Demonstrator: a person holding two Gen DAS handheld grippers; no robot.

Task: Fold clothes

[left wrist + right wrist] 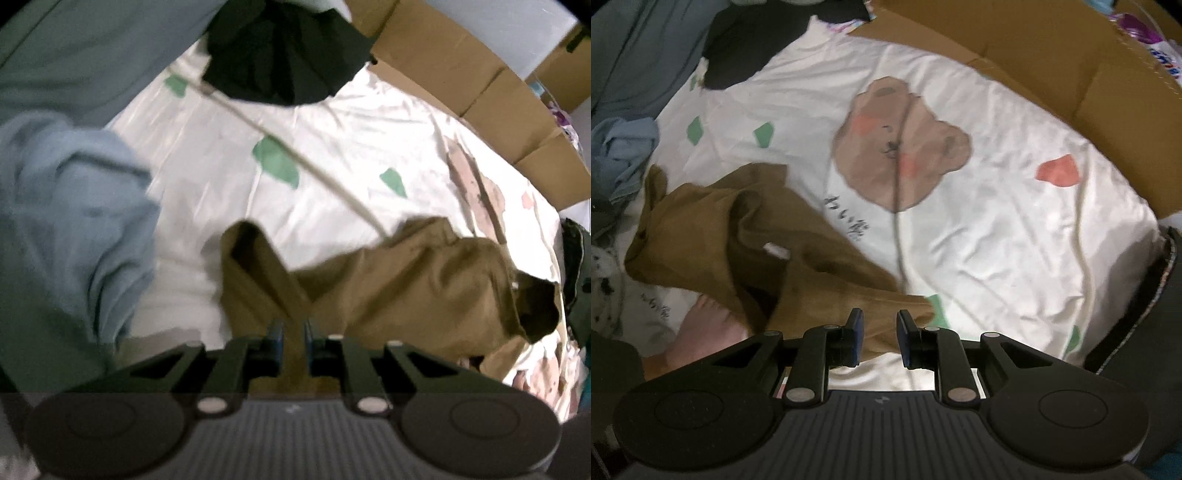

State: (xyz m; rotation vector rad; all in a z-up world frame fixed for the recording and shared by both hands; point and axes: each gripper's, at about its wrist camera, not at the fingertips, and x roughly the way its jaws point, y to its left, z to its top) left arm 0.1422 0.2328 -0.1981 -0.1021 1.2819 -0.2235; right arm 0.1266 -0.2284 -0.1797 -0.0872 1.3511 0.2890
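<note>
Your left hand-held gripper [293, 328] was nearly closed, pinching the brown garment [406, 273] — soft, light, limp cloth that sagged ahead onto the bed sheet [332, 122]. Your right hand-held gripper [879, 325] stood partly open, cloth loose between its pads — take hems or corners

Each camera rode just behind its tongs and looked steeply down, close over the bed; the left view faced the brown garment [406, 280] from one side, the right view from the other; both shared the white printed sheet [997, 221] and cardboard box [1052, 62].
</note>
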